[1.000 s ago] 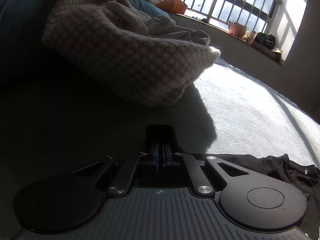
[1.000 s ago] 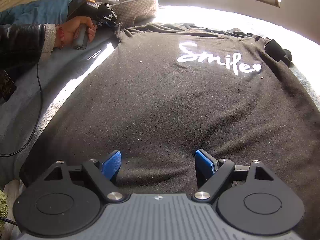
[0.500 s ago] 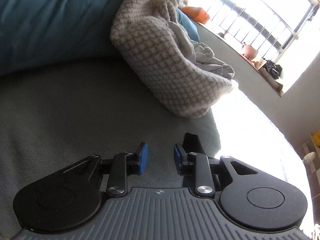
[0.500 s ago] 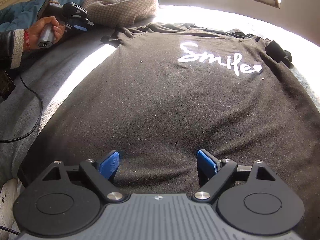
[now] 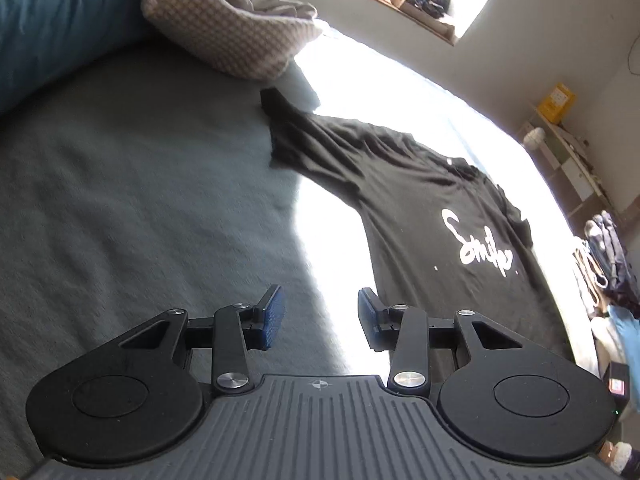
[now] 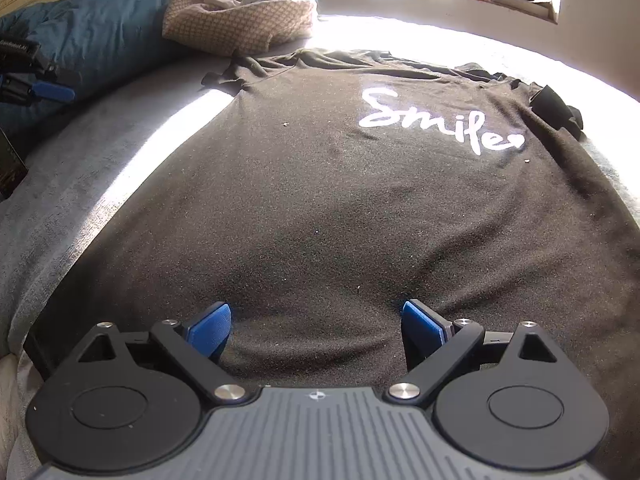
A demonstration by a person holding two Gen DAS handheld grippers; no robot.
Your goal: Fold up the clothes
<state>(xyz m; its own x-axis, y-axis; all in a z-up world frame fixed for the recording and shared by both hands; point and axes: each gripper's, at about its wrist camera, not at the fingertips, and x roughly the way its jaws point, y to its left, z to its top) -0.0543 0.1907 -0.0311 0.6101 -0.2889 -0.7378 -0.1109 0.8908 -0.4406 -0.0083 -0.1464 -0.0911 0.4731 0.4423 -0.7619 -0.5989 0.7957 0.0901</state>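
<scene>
- Black T-shirt [image 6: 320,200], white "Smile" lettering [image 6: 440,124] on the chest: lying spread flat, front up, on the grey bedsheet [image 5: 120,200], with sunlight falling across the sheet beside it.
- Shirt's near sleeve [image 5: 288,120]: lying stretched toward the checked blanket, wrinkled at the shoulder.
- Shirt's far sleeve [image 6: 556,108]: lying bunched at the opposite edge.
- My left gripper [image 5: 318,316]: I am hovering it over bare sheet just beside the shirt's side edge; its jaws are opening, with nothing between the blue pads [image 5: 272,316].
- My right gripper [image 6: 316,320]: I am holding it low over the shirt near the hem; its jaws are opening, standing wide, with flat fabric below the gap and nothing pinched by the pads [image 6: 210,326].
- Checked beige blanket [image 5: 224,28]: sitting heaped at the head of the bed, with pale cloth crumpled on top.
- Blue duvet [image 6: 92,40]: lying bundled along the headboard side.
- Windowsill [image 5: 400,0]: holding a small pot and dark items, too glary to identify.
</scene>
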